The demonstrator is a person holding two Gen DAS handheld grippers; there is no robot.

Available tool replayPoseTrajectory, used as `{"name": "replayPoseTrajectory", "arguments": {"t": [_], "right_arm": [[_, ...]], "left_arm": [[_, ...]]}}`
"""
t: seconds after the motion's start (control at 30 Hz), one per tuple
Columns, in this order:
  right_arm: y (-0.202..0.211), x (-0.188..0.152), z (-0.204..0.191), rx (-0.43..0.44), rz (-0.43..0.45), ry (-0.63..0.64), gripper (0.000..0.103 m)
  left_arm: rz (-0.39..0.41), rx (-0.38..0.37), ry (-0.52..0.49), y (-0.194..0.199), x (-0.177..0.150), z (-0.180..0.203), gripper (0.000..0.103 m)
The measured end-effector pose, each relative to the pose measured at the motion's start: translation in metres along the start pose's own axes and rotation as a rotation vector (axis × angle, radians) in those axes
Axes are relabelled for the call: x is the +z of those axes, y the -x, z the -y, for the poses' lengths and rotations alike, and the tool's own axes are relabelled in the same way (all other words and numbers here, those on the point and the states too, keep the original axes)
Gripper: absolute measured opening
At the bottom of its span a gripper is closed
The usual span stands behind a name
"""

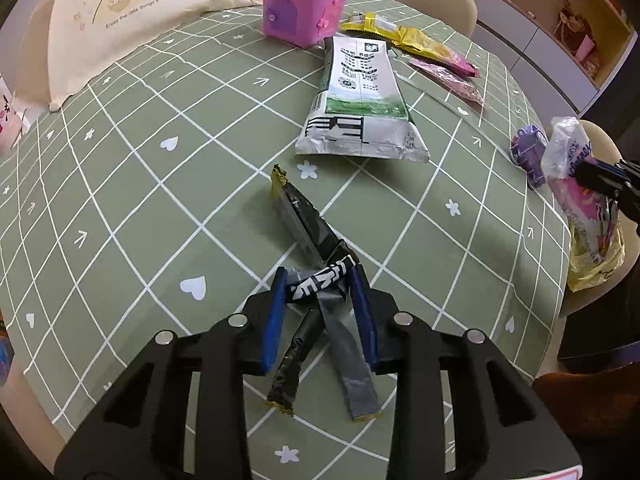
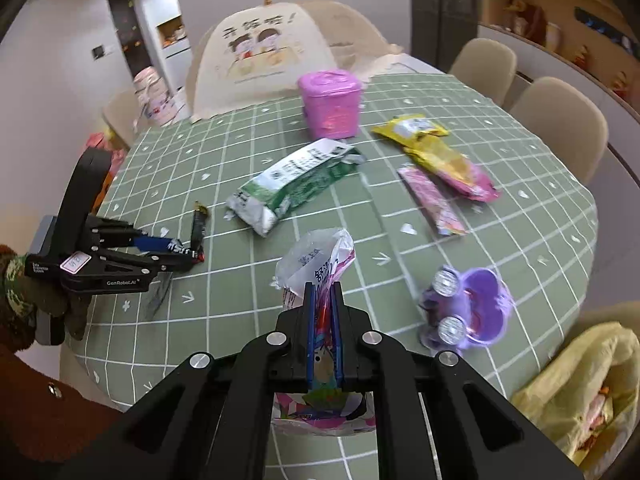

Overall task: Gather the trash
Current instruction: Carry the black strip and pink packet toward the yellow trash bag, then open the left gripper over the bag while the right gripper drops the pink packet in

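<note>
My left gripper [image 1: 320,277] points down at the green checked tablecloth [image 1: 120,200], its blue pads pressed on a bunch of black wrappers [image 1: 304,220] that trail onto the cloth. From the right wrist view it [image 2: 192,254] sits at the left, held by a gloved hand. My right gripper [image 2: 322,286] is shut on a clear and pink plastic packet [image 2: 316,260], lifted off the table. Still lying on the cloth are a green-white pouch [image 2: 296,180], a yellow wrapper [image 2: 432,148] and a pink wrapper [image 2: 432,200].
A pink lidded bin [image 2: 330,104] stands at the far side. A purple toy car [image 2: 464,308] lies on its side near the right edge. A yellow bag [image 2: 588,392] hangs open beyond that edge. A cream mesh food cover [image 2: 260,52] and chairs [image 2: 560,120] ring the table.
</note>
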State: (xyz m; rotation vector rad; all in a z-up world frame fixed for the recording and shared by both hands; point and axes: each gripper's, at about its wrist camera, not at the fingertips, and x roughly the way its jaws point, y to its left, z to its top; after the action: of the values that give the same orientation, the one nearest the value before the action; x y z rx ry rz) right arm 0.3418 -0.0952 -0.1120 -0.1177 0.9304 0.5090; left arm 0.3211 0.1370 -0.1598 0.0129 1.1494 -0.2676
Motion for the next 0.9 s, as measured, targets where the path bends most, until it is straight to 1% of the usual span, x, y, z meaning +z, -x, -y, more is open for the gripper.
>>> {"name": "replayPoseTrajectory", "arguments": {"t": [0.03, 0.07, 0.13, 0.23, 0.37, 0.47, 0.53, 0.63, 0.7, 0.73, 0.9], "right_arm": [[0.002, -0.002, 0.003, -0.008, 0.003, -0.014, 0.009], [0.004, -0.004, 0.006, -0.014, 0.005, -0.024, 0.009], [0.009, -0.007, 0.012, -0.031, 0.015, -0.046, 0.009], [0.019, -0.011, 0.023, -0.056, 0.034, -0.08, 0.009], [0.037, -0.015, 0.039, -0.101, 0.071, -0.129, 0.009], [0.055, -0.018, 0.052, -0.135, 0.11, -0.163, 0.009], [0.071, -0.021, 0.064, -0.164, 0.144, -0.194, 0.009], [0.095, -0.028, 0.086, -0.212, 0.187, -0.237, 0.009], [0.11, -0.033, 0.099, -0.249, 0.207, -0.258, 0.009], [0.119, -0.037, 0.106, -0.269, 0.218, -0.269, 0.009], [0.16, -0.061, 0.141, -0.367, 0.268, -0.332, 0.009]], "left_arm": [[0.002, -0.006, -0.004, 0.0, 0.001, 0.001, 0.026], [0.006, -0.012, -0.006, 0.001, 0.002, 0.003, 0.02], [0.018, -0.019, -0.014, 0.003, 0.007, 0.007, 0.016], [0.058, -0.046, -0.018, 0.012, 0.017, 0.014, 0.016], [0.147, -0.092, -0.055, 0.036, 0.043, 0.035, 0.016], [0.208, -0.155, -0.085, 0.054, 0.07, 0.059, 0.016], [0.237, -0.201, -0.111, 0.064, 0.086, 0.079, 0.016], [0.291, -0.268, -0.193, 0.078, 0.115, 0.127, 0.016], [0.307, -0.309, -0.236, 0.081, 0.126, 0.155, 0.016], [0.31, -0.342, -0.262, 0.081, 0.133, 0.176, 0.016], [0.289, -0.45, -0.351, 0.067, 0.145, 0.256, 0.016]]}}
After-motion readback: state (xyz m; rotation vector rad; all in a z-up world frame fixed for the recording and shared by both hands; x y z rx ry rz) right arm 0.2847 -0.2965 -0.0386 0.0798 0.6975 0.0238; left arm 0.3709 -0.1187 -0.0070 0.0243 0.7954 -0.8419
